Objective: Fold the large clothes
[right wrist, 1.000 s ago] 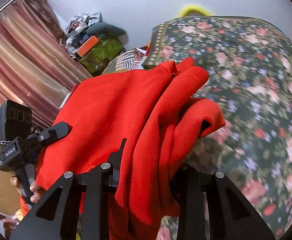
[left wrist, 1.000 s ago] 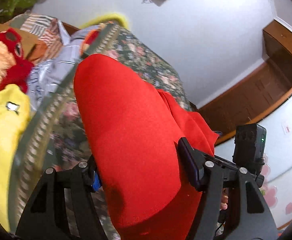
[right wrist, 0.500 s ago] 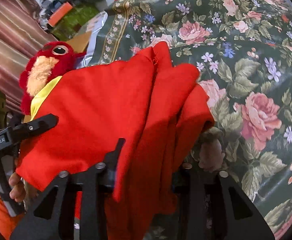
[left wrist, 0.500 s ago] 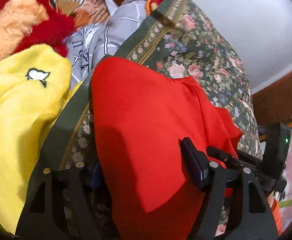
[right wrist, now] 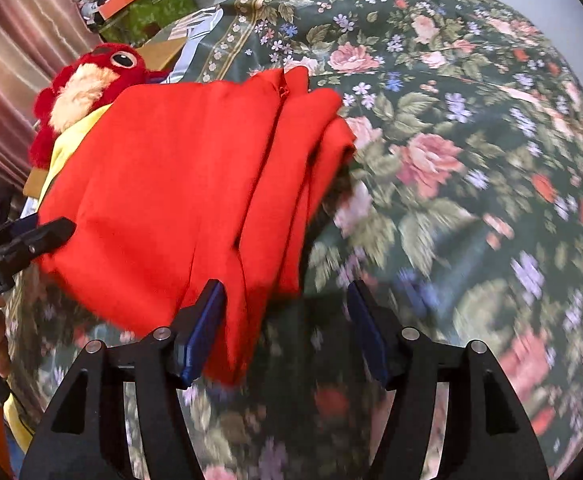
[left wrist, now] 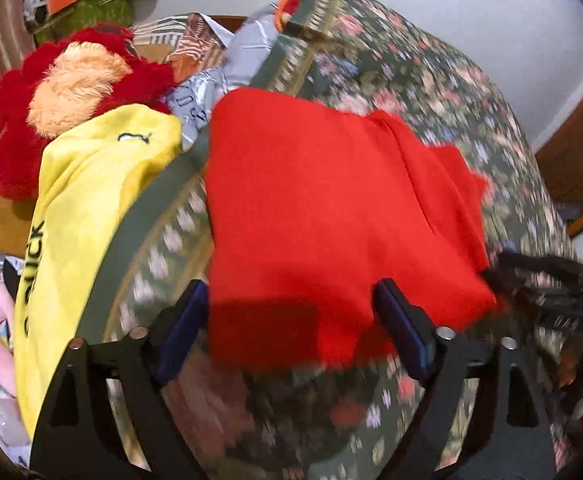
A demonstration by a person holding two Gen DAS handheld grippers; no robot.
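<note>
We hold both grippers over a bed covered with a floral bedspread (right wrist: 471,152), and the folded red garment (left wrist: 323,216) lies on it in front of us, its near edge reaching in between the fingers of each gripper.

Our left gripper (left wrist: 291,320) has its fingers spread wide. The blue pads (left wrist: 401,332) stand on either side of the garment's near left corner, the cloth lying loose between them with gaps showing, so nothing is pinched there.

Our right gripper (right wrist: 287,320) is likewise parted. Its left pad touches or nearly touches the garment's (right wrist: 179,184) near right corner, while the right pad stands apart over bare bedspread; the cloth is not clamped.

From the right wrist view the garment shows stacked folds along its right side, several layers lying one over another, and the left gripper's black finger sits at the garment's left edge. From the left wrist view the right gripper appears blurred at the garment's far corner.

To the left of the garment lie a yellow cloth (left wrist: 87,208) with black lettering and a red plush toy (right wrist: 83,88) with a tan face. A grey printed cloth (left wrist: 211,92) sits beyond them, beside the bedspread's border.
</note>
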